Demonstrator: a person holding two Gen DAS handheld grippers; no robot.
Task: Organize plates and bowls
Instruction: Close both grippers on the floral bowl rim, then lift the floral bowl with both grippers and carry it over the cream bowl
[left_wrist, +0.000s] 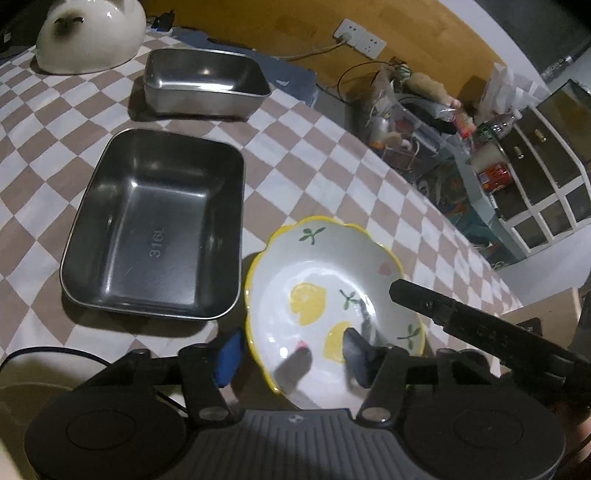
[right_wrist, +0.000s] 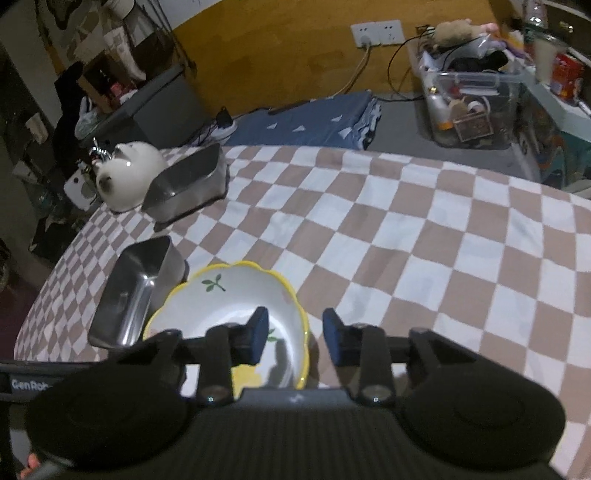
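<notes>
A white lemon-patterned bowl (left_wrist: 332, 291) with a wavy yellow rim sits on the checked cloth (left_wrist: 314, 155). My left gripper (left_wrist: 291, 354) straddles the bowl's near-left rim, one pad outside and one inside. The pads stand apart from the rim, so it is open. In the right wrist view the bowl (right_wrist: 229, 306) lies low and left. My right gripper (right_wrist: 295, 338) straddles its right rim with a gap on both sides, so it is open. One of the right gripper's fingers (left_wrist: 424, 302) reaches over the bowl's right side in the left wrist view.
A rectangular steel tray (left_wrist: 155, 229) lies right beside the bowl on its left, with a second steel tray (left_wrist: 207, 85) farther back. A white cat-shaped ceramic piece (left_wrist: 88, 33) stands at the far corner. Beyond the cloth's edge are a clear plastic box (right_wrist: 472, 107) of clutter and drawers.
</notes>
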